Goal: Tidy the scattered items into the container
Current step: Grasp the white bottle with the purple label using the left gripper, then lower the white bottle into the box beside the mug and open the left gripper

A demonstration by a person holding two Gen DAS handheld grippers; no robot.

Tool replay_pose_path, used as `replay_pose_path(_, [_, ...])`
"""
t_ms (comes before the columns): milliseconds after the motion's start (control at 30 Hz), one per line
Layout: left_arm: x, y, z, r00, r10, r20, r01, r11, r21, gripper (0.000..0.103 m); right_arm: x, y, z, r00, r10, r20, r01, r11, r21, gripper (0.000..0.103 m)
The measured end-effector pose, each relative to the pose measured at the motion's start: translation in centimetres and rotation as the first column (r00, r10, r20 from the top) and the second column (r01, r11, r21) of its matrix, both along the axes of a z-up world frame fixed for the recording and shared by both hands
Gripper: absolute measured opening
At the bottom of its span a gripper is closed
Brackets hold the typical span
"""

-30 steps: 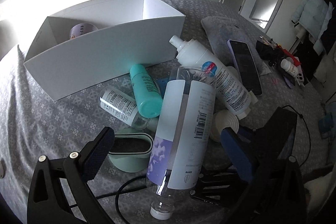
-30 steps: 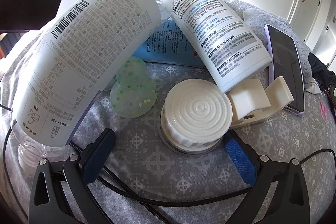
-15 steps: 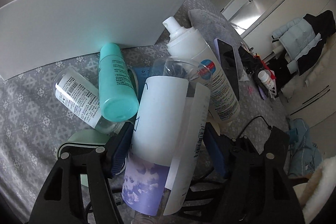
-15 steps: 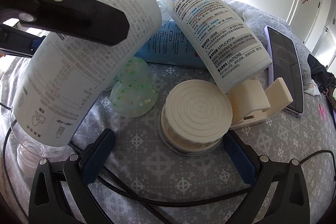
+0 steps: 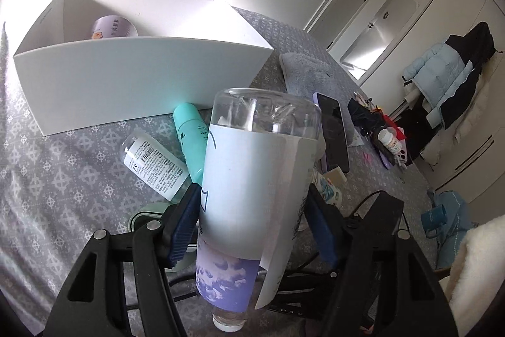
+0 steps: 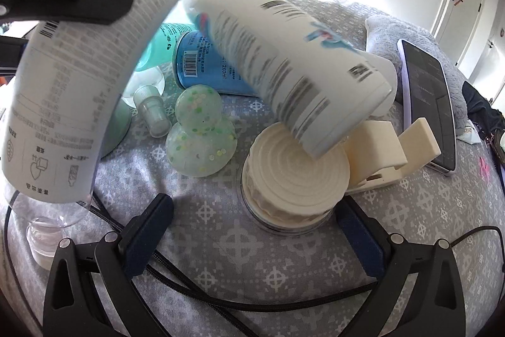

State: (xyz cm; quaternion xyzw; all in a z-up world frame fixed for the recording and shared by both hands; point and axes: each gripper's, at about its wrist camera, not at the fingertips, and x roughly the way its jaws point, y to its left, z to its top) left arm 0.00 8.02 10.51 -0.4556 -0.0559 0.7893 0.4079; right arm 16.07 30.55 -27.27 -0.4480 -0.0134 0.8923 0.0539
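Left hand-held gripper (image 5: 252,223), jaws just closed, clamps the tall clear bottle (image 5: 252,185), its cap end down, bound for the white box (image 5: 142,84) at 11 o'clock; right hand-held gripper (image 6: 252,229) waits open around the cream jar (image 6: 296,179).

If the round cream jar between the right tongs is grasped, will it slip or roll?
The cream jar looks squat and stands flat, so probably no rolling. Its ribbed side may help grip. The white bottle apparently leans on its lid, so lifting may shift that.

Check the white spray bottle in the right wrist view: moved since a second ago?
Yes. The white spray bottle has slid down over the ribbed cream lid, its base now covering the lid's far edge; it is motion-blurred.
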Motion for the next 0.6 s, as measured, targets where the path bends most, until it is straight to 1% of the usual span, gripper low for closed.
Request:
replay_pose_path(200, [-0.4,-1.4,3.7,0.997,0.051,-0.063,-0.045,0.995,0.086,0.063,0.0,0.1,0.0,1.0,0.0,0.0,0.0,1.0,0.002,0.103])
replay_pose_path(367, [-1.6,-2.0,7.6,0.987,0.087,-0.135,-0.065,0.984,0.164,0.063,0.0,0.2,-0.1,1.0,0.0,0.0,0.0,1.0,0.002,0.103])
replay_pose_path(500, [-4.1,-2.8,10.8,0.97,0.148,-0.193,-0.102,0.968,0.229,0.063,0.1,0.1,-0.1,1.0,0.0,0.0,0.0,1.0,0.002,0.103])
replay_pose_path(600, [-6.5,-3.4,12.7,0.947,0.208,-0.245,-0.146,0.957,0.25,0.063,0.1,0.3,-0.1,1.0,-0.001,0.0,0.001,1.0,0.002,0.103])
